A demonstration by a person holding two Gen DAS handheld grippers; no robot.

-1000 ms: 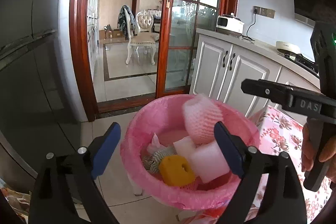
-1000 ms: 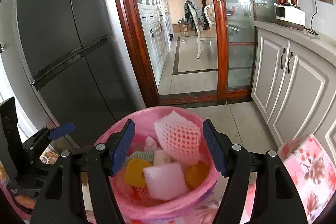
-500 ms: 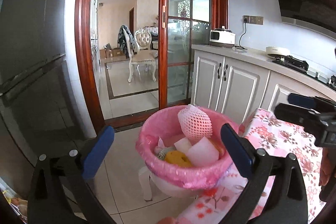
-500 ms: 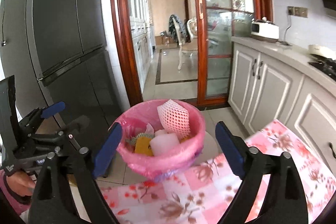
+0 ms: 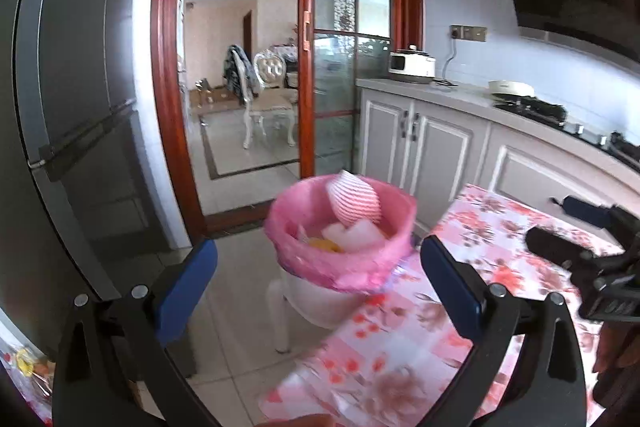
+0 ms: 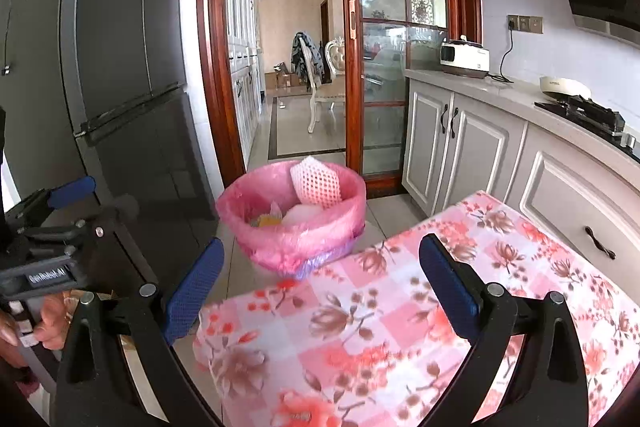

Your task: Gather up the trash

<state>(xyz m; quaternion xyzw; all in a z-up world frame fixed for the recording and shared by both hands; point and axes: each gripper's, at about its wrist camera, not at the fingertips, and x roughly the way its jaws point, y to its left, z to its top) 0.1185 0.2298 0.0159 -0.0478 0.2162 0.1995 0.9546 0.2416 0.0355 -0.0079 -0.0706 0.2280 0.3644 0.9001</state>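
Kitchen; stool under bin left-view only.

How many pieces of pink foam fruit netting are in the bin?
1: the pink foam net leans against the far inner wall of the pink-lined bin, above the other trash; more may lie hidden underneath.

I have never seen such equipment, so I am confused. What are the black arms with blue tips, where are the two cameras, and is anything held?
There is no robot here. A person holds one hand-held tool in each hand, and each carries a wide-angle camera looking forward along its two fingers.

One picture comes from the left tool, the other from the right tool. Both stand open and hold nothing.

Ahead is a bin with a pink bag, with a pink foam net and other trash inside. It stands at the corner of a table with a flowered cloth.
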